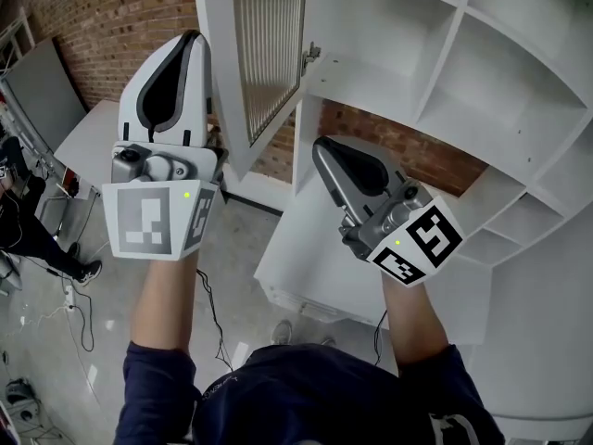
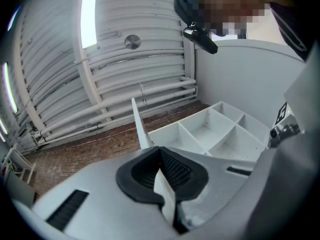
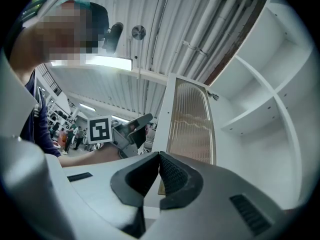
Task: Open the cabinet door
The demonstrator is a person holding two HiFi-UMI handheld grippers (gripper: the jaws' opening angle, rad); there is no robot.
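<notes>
The white cabinet with open shelf compartments fills the upper right of the head view. Its door, a white frame round ribbed glass, stands swung out on its hinge. My left gripper is raised just left of the door's outer edge, shut and holding nothing. My right gripper is lower, below the hinge side, also shut and holding nothing. In the right gripper view, the door rises ahead of the closed tips, with the left gripper to its left. The left gripper view looks past its closed tips at the door edge and shelves.
A brick wall runs behind the cabinet. A grey board leans at the far left beside a white table. Cables trail over the concrete floor, and another person's legs stand at the left edge.
</notes>
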